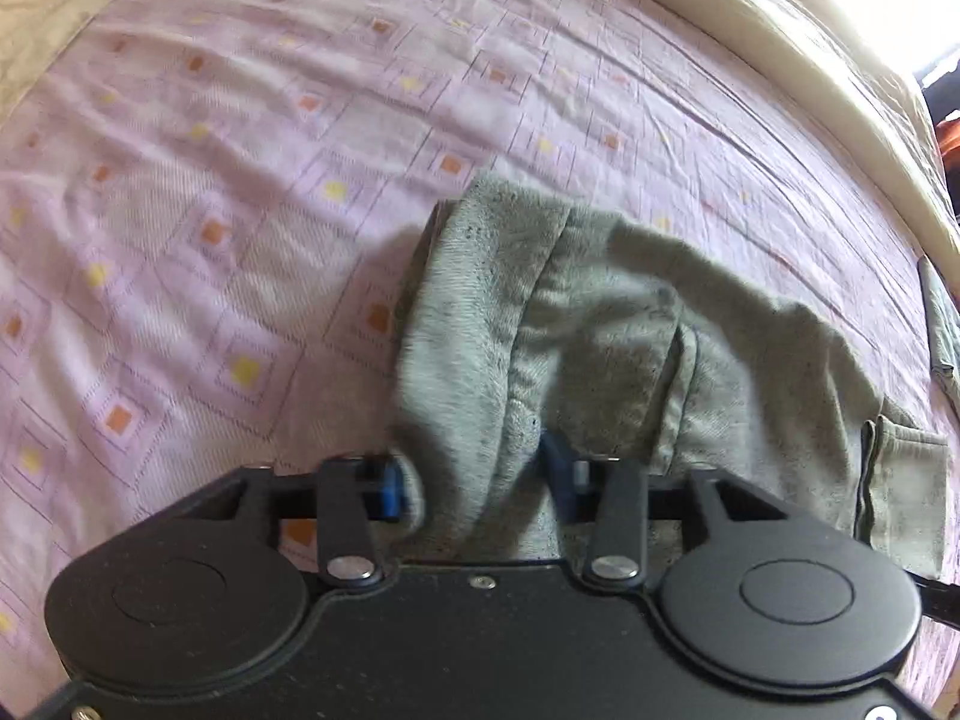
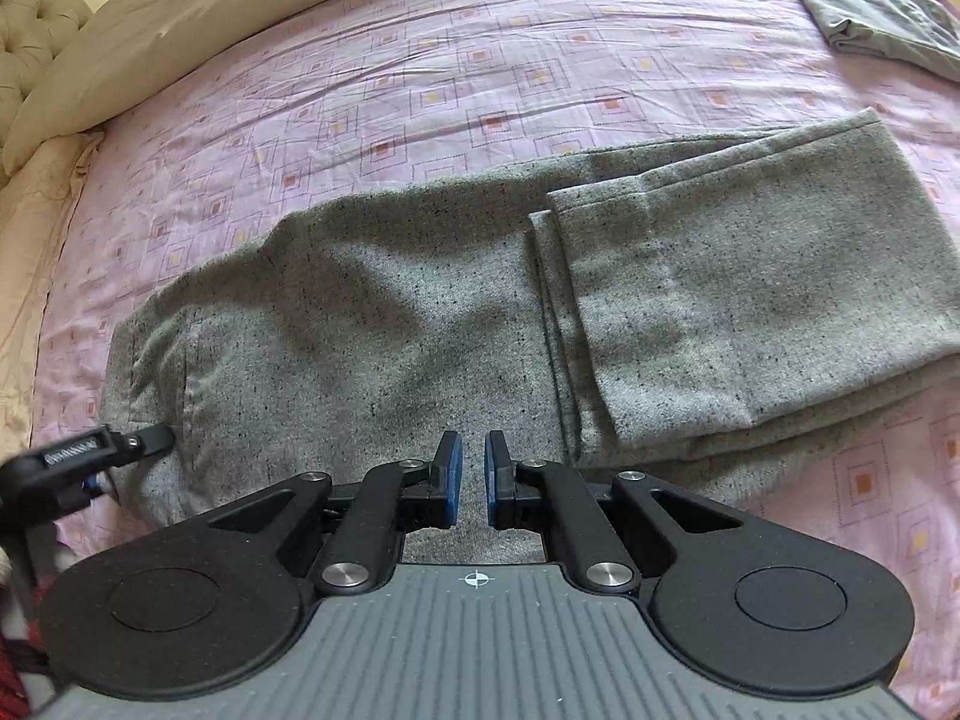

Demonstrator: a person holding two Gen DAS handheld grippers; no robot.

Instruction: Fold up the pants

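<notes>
Grey speckled pants (image 2: 372,312) lie across a pink patterned bedsheet (image 2: 420,78). Their leg ends (image 2: 750,276) are folded back over the middle. In the left wrist view my left gripper (image 1: 480,480) has a bunched fold of the waist end (image 1: 480,330) between its blue pads, lifted off the sheet. The left gripper also shows in the right wrist view (image 2: 90,450) at the pants' left edge. My right gripper (image 2: 473,474) hovers low over the pants' near edge, its pads a narrow gap apart with nothing between them.
A folded grey cloth (image 2: 870,6) lies at the far right of the bed. Beige pillows (image 2: 156,18) and a tufted headboard (image 2: 36,18) line the far left. A cream bed edge (image 1: 780,48) and a bright window are behind it.
</notes>
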